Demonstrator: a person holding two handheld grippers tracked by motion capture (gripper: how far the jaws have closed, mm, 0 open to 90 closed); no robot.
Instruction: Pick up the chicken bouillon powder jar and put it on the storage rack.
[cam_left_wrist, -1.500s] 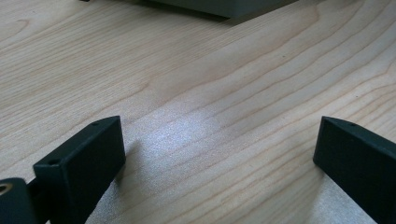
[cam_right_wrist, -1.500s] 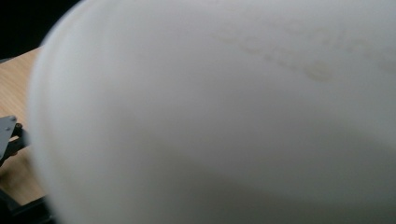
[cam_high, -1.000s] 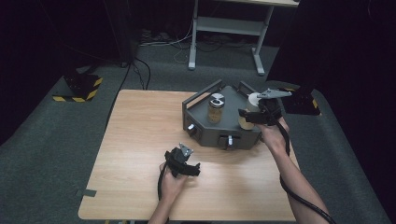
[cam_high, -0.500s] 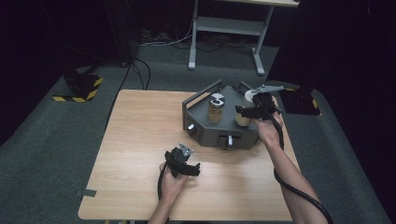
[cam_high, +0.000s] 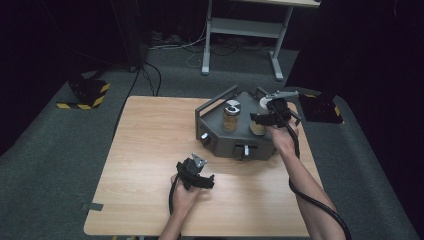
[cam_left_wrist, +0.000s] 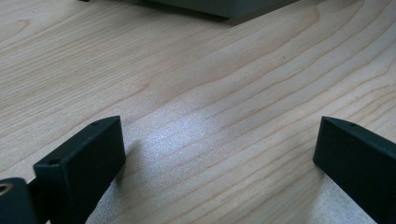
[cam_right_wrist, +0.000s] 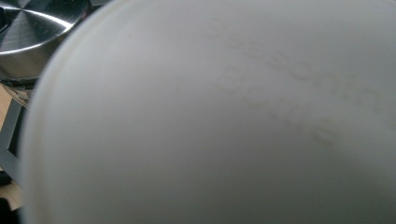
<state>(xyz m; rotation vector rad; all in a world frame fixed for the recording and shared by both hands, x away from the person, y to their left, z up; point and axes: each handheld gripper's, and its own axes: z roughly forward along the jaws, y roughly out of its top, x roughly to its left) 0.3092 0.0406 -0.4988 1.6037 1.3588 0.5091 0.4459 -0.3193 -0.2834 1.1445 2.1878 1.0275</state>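
A grey angular metal stand (cam_high: 220, 142) sits at the back right of the wooden table (cam_high: 150, 130). On it stands a brown jar with a steel lid (cam_high: 230, 115); that steel lid (cam_right_wrist: 32, 28) sits at the top left of the right gripper view. Just right of it is a second jar with a white lid (cam_high: 259, 122), and my right gripper (cam_high: 267, 118) is shut on it. The white lid (cam_right_wrist: 224, 121) looms close and blurred. My left gripper (cam_high: 196, 172) rests low over the table's front middle, open, with bare wood between its fingers (cam_left_wrist: 84, 163).
Two knobs (cam_high: 204, 136) stick out of the stand's front faces. On the floor behind the table stand a grey metal frame (cam_high: 240, 30), a black-and-yellow striped block (cam_high: 85, 95) at the left and a dark box (cam_high: 320, 107) at the right.
My right gripper has moved a little to the left over the stand with the white-lidded jar, closer to the steel-lidded jar. The left gripper has stayed where it was.
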